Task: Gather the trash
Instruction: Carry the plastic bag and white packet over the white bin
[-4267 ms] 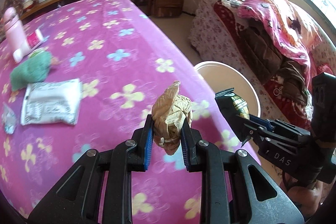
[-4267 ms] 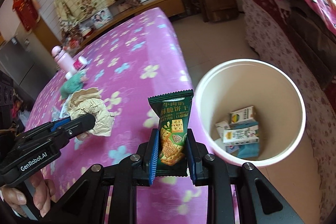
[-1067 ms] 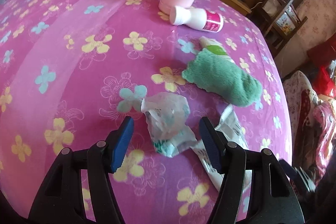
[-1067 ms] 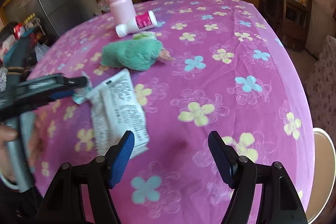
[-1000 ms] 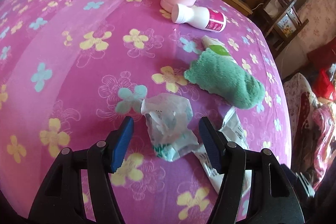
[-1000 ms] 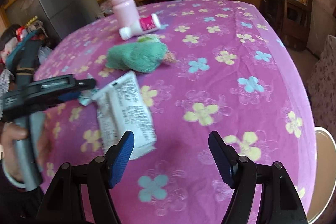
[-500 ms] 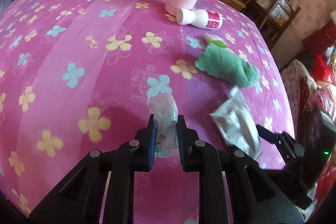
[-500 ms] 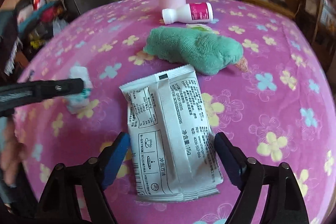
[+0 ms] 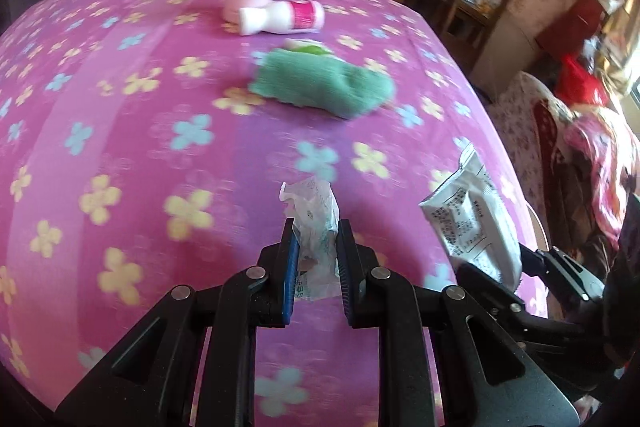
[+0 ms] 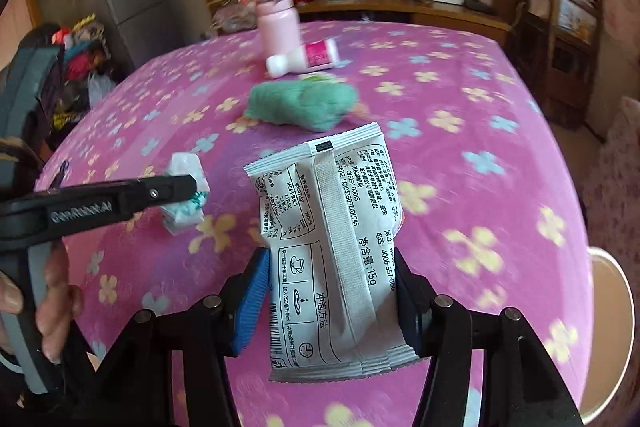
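Crumpled clear wrapper (image 9: 314, 223) sits clamped in the left gripper (image 9: 316, 259) jaws, and the white sachet (image 10: 334, 247) is clamped in the right gripper (image 10: 332, 301) jaws, both lifted off the pink bench (image 9: 120, 131). Step in hand: carry to the bin (image 10: 614, 327) at the bench's right edge; next move calls for swinging both over its mouth and releasing. Half a second ago the sachet lay flat between open right jaws; now it is gripped and raised.
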Action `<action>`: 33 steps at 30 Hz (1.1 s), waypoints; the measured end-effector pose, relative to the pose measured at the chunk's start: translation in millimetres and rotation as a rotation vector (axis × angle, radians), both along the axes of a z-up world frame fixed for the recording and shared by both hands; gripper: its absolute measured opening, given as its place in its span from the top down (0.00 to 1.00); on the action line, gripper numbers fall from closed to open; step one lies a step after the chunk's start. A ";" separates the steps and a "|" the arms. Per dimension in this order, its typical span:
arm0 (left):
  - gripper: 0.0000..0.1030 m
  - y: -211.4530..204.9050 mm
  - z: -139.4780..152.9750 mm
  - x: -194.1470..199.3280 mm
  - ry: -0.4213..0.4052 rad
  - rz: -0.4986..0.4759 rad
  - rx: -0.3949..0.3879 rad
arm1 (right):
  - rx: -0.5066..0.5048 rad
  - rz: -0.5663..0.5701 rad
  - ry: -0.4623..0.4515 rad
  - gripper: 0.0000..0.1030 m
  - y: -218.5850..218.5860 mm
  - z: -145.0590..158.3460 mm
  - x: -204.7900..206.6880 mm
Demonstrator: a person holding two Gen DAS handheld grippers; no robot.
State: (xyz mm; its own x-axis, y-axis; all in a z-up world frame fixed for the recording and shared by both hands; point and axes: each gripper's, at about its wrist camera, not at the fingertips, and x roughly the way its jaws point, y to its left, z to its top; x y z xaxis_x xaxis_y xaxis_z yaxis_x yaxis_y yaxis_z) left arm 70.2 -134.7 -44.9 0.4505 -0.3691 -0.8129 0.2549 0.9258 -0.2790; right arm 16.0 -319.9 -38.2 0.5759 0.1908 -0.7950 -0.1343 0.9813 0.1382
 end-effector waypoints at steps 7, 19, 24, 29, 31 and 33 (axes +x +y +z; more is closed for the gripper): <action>0.85 -54.6 2.2 -22.9 -0.022 -0.105 0.028 | 0.021 -0.117 -0.026 0.46 -47.1 10.6 -32.0; 0.85 -117.2 12.4 -44.5 -0.056 -0.220 0.037 | 0.044 -0.263 -0.029 0.46 -110.0 10.2 -67.0; 0.85 -145.9 14.7 -52.4 -0.072 -0.273 0.046 | 0.046 -0.314 -0.022 0.46 -133.3 8.5 -80.2; 0.85 -172.1 13.7 -59.1 -0.075 -0.321 0.045 | 0.049 -0.380 -0.014 0.45 -161.6 5.7 -93.7; 0.85 -182.5 12.5 -62.1 -0.073 -0.342 0.045 | 0.055 -0.401 -0.010 0.45 -170.8 4.5 -98.4; 0.85 -190.6 11.1 -63.5 -0.071 -0.359 0.042 | 0.058 -0.419 -0.006 0.45 -178.6 3.0 -102.4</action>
